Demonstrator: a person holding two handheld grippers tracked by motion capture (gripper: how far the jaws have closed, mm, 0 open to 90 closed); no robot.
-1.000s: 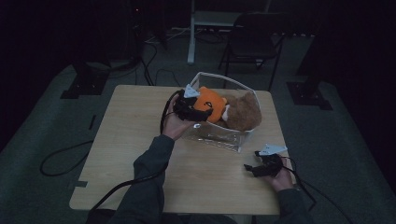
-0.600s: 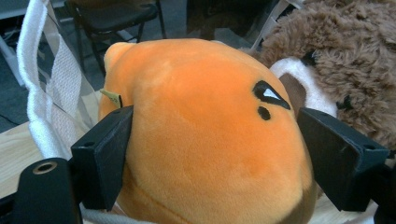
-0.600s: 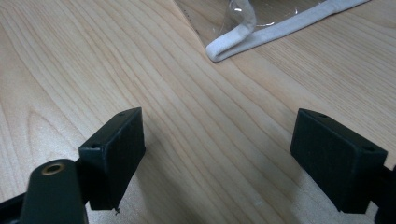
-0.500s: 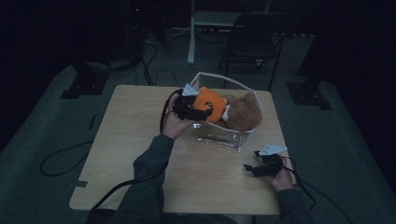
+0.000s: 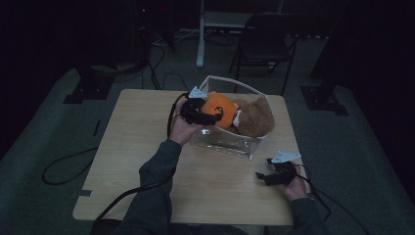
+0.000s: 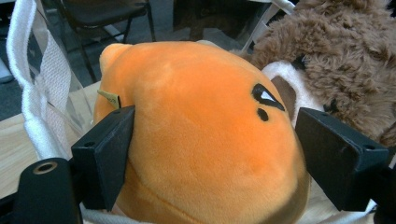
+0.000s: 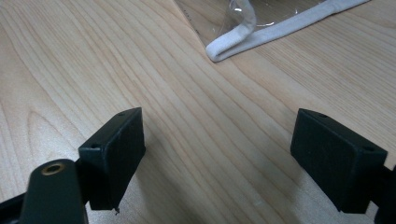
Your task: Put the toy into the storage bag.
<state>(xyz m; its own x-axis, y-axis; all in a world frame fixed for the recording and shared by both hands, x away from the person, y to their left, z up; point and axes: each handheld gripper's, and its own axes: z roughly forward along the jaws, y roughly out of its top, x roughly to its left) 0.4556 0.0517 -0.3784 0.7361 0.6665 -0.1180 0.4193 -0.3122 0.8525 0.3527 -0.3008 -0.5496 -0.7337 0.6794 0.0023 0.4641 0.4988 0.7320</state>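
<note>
Nothing has shifted: your left gripper [image 5: 208, 117] fingers still clamp the orange plush [image 6: 201, 135] inside the clear bag [image 5: 230, 147] beside the brown plush [image 5: 257, 117], not yet lifted out, while your right gripper [image 5: 274, 177] fingers rest open over the table [image 7: 70, 56].

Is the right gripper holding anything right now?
No: the right gripper has its jaws wide apart with bare table between them, short of the bag.

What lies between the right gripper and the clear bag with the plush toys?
Bare wooden table lies between the right gripper, jaws open, and the clear bag. The right gripper view shows the bag's white strap flat on it.
</note>
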